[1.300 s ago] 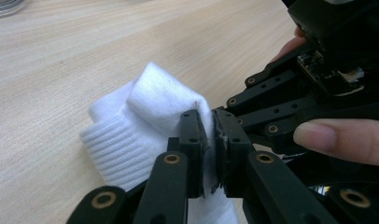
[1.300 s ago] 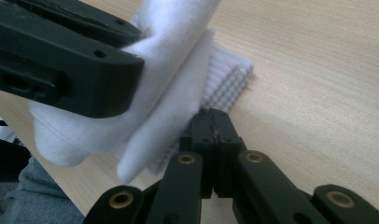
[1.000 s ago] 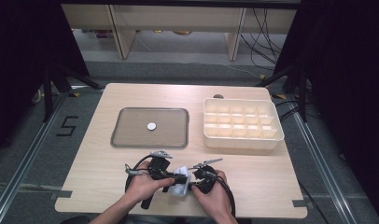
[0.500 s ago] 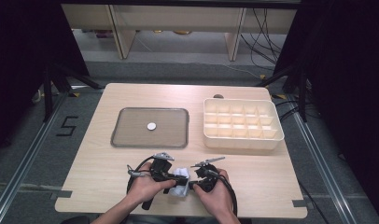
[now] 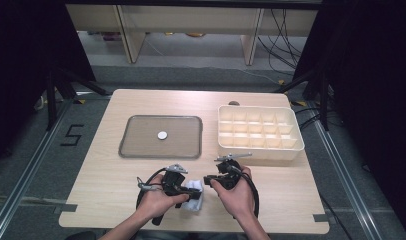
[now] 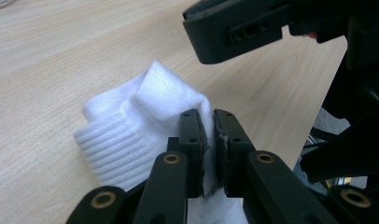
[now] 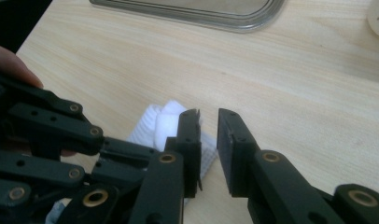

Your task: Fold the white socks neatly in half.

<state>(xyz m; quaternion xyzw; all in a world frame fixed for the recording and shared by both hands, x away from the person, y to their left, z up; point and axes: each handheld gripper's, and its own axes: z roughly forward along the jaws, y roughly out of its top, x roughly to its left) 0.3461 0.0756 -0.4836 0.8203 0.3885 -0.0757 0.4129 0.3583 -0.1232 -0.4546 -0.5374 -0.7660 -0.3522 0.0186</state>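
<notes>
A white ribbed cloth (image 5: 195, 193) lies bunched near the table's front edge. My left gripper (image 5: 187, 190) is shut on one fold of it; in the left gripper view the two jaws (image 6: 211, 123) pinch the white cloth (image 6: 131, 121). My right gripper (image 5: 210, 180) hovers just right of the cloth and slightly above it. Its jaws (image 7: 208, 122) have just been opening and stand apart with bare table between them, the cloth (image 7: 165, 119) lying behind the left one. The left gripper (image 7: 52, 126) crosses the right gripper view at the left.
A grey metal tray (image 5: 127, 146) with a small white disc (image 5: 162, 135) sits mid-table. A cream box of several compartments (image 5: 258, 131) stands to the right. The right gripper's jaw (image 6: 243, 25) hangs over the cloth in the left gripper view.
The right gripper has let go of the cloth, drawn back to the right and risen a little, its jaws now parted. The left hand has stayed put.
</notes>
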